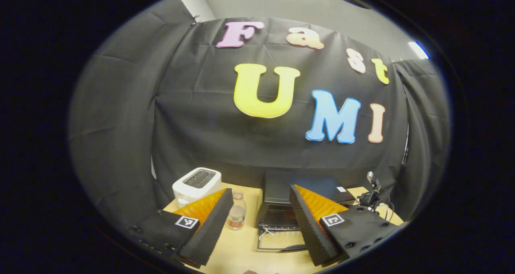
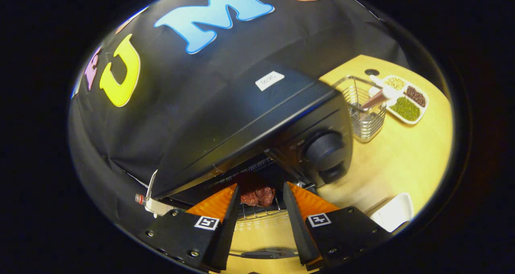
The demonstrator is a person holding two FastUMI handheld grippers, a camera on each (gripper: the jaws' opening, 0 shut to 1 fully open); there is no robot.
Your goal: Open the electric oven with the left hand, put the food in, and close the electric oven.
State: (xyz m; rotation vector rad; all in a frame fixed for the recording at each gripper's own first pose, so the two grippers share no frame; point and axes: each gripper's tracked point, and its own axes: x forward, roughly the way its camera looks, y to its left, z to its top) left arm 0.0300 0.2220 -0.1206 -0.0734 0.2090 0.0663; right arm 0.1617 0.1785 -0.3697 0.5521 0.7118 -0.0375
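Both grippers stood with their fingers spread and nothing between them. Seen from the right gripper view, the right gripper point(image 2: 259, 209) hung just in front of the oven point(image 2: 257, 125), whose door point(image 2: 261, 235) lay folded down beneath the fingers. Past the fingertips, a dark reddish piece of food point(image 2: 257, 195) sat on the wire rack point(image 2: 257, 213) inside the oven's mouth, apart from both fingers. To the right of the oven's opening were its two round knobs point(image 2: 324, 147), one above the other. Beside the oven on that side, a white dish point(image 2: 392, 215) lay near the front of the wooden table point(image 2: 402, 161); farther back stood a wire basket point(image 2: 364, 111), and behind it a white tray point(image 2: 404, 99) of beans in three compartments.

From the left gripper view, the left gripper point(image 1: 261, 209) hovered well back from the oven point(image 1: 289, 193), the lowered door point(image 1: 279, 242) lying between its fingers. Just left of the oven stood a small jar point(image 1: 236, 215), and farther left and back a white toaster point(image 1: 197, 185). To the oven's right sat a small black device with cables point(image 1: 372, 193).
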